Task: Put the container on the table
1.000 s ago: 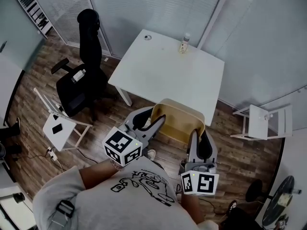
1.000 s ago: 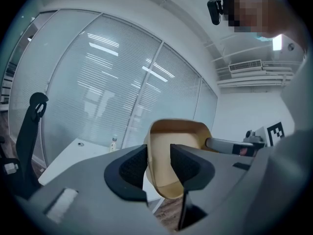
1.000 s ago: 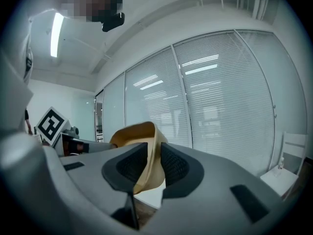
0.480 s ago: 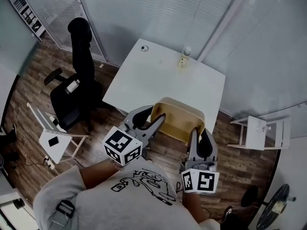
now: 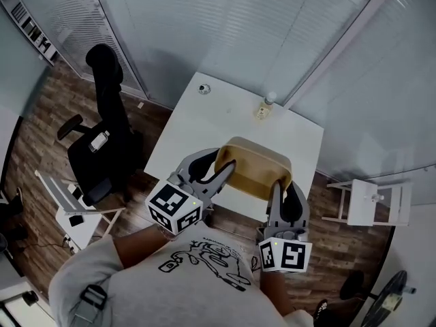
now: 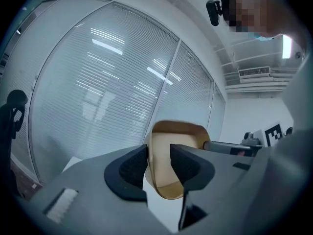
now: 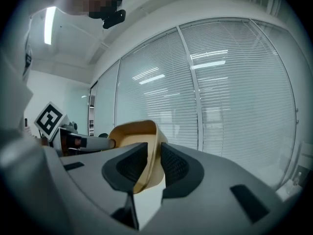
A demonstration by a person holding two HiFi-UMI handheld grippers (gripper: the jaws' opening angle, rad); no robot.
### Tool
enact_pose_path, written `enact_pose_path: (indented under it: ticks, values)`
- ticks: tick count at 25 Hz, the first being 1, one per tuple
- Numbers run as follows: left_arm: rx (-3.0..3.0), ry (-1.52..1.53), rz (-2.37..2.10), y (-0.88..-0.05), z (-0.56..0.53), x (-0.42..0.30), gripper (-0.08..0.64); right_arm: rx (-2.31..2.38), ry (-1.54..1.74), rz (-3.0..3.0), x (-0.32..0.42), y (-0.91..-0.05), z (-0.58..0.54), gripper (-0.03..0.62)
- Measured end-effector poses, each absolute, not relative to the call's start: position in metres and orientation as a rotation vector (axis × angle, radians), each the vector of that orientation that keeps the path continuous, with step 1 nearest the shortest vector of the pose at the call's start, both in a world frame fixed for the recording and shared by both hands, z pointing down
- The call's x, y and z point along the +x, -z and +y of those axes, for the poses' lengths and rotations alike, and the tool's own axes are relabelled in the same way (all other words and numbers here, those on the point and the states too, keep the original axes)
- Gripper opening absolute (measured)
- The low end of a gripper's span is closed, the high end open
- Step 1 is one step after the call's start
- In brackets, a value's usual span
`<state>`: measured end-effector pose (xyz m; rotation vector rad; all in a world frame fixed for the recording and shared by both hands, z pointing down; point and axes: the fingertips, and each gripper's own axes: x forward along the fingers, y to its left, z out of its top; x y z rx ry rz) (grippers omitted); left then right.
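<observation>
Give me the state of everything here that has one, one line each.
container: held by opposite walls over the near edge of the table, not yet set down
left gripper: shut on the container's wall
right gripper: shut on the container's wall
bottle: upright at the table's far edge

An office room: glass partition walls lined with closed slatted blinds, a plain white table, a black swivel office chair on wood-plank flooring, open shelving in one corner, and strip ceiling lights.
</observation>
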<state>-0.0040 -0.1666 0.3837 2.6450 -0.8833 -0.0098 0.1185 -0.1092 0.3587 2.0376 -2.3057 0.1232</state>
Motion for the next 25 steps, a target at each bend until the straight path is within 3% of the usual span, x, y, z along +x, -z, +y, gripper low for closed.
enact_pose_path:
  ticks: [25]
  values:
    - [2.646, 0.015, -0.883, -0.38, -0.222, 0.023, 0.143, 2.057, -0.132, -2.305, 0.147, -0.359, -0.166, 0.077]
